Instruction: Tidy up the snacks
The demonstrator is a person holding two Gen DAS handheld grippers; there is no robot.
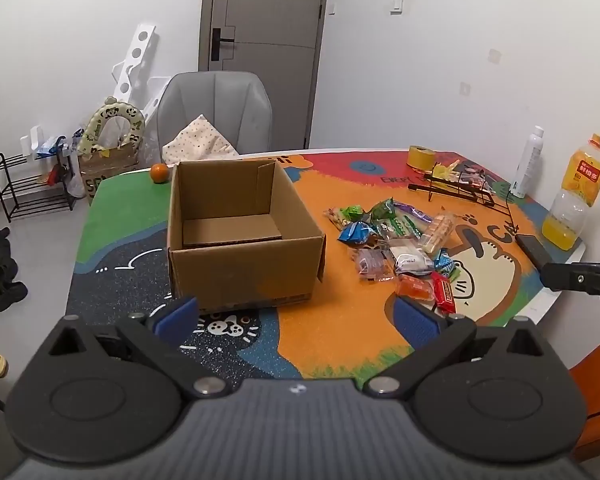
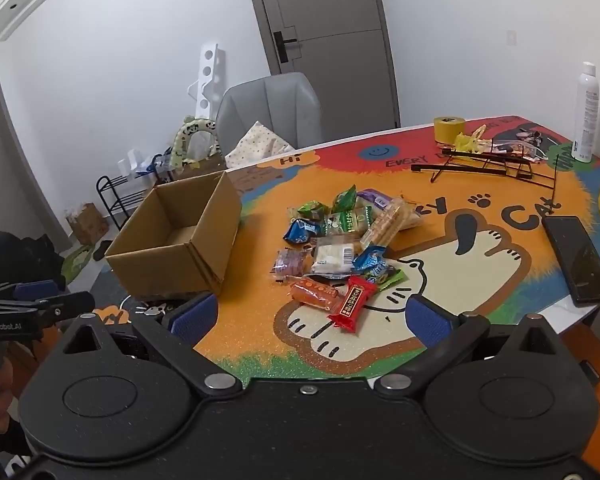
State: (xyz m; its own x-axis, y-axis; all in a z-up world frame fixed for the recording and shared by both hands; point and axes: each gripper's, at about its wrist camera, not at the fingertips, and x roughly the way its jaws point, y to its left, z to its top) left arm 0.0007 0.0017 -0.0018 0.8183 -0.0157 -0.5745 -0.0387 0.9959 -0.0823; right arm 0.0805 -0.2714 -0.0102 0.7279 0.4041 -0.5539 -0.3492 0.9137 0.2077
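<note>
Colourful cat-print mat (image 2: 440, 280) bears an empty cardboard box (image 1: 236, 232) beside heaped snacks (image 2: 340, 248), handy for loading; left gripper (image 1: 296, 320) and right gripper (image 2: 312, 316) both gape empty

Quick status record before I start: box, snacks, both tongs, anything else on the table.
box: cardboard box, open, nothing visible inside
snacks: pile of wrapped packets loose on the mat, right of the box
nearest packet: red bar
left tongs: open, holding nothing
right tongs: open, holding nothing
other: orange, tape roll, phone
</note>
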